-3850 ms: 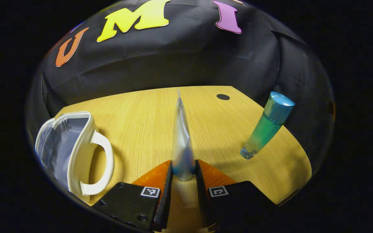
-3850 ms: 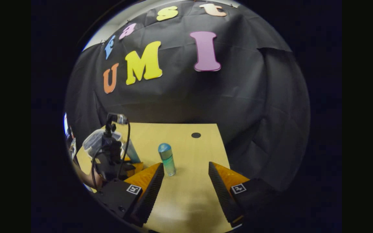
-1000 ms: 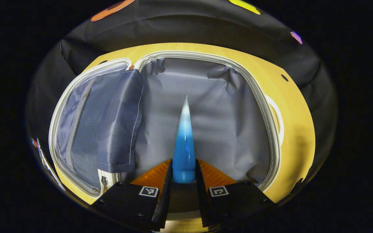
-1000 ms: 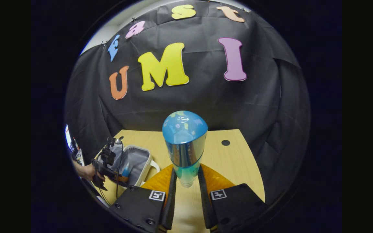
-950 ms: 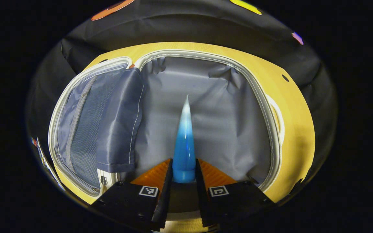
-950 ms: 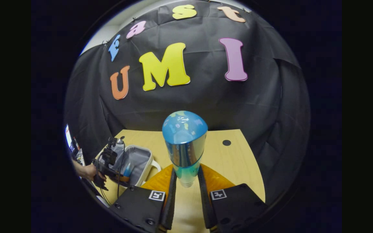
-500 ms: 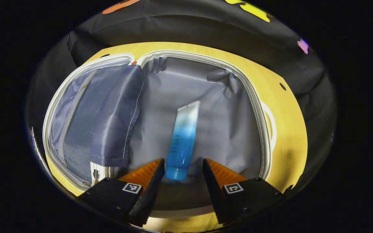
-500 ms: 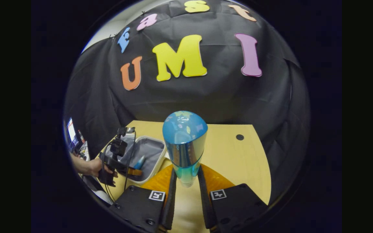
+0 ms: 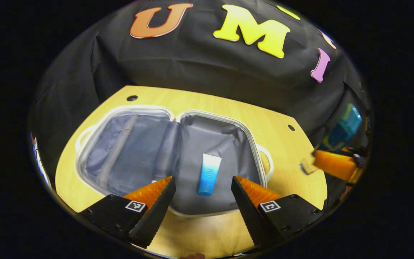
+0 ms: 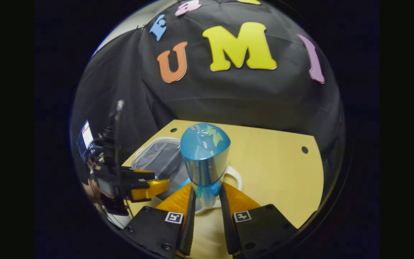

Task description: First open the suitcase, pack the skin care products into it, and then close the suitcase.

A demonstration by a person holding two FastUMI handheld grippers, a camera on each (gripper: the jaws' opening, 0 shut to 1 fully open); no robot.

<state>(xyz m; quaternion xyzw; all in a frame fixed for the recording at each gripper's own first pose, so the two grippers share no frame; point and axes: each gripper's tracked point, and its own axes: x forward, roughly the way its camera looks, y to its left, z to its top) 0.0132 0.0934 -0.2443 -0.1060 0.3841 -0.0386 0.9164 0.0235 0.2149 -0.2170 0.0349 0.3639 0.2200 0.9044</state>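
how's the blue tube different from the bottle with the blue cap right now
The blue tube lies flat on the grey lining inside the open suitcase, touched by neither gripper; the bottle is off the table, upright between the fingers of the right gripper. The tube is flat and tapered, fading from blue to white; the bottle is a round, see-through cylinder with a shiny cap. The left gripper hangs open above the tube. Both are bluish skin care items.
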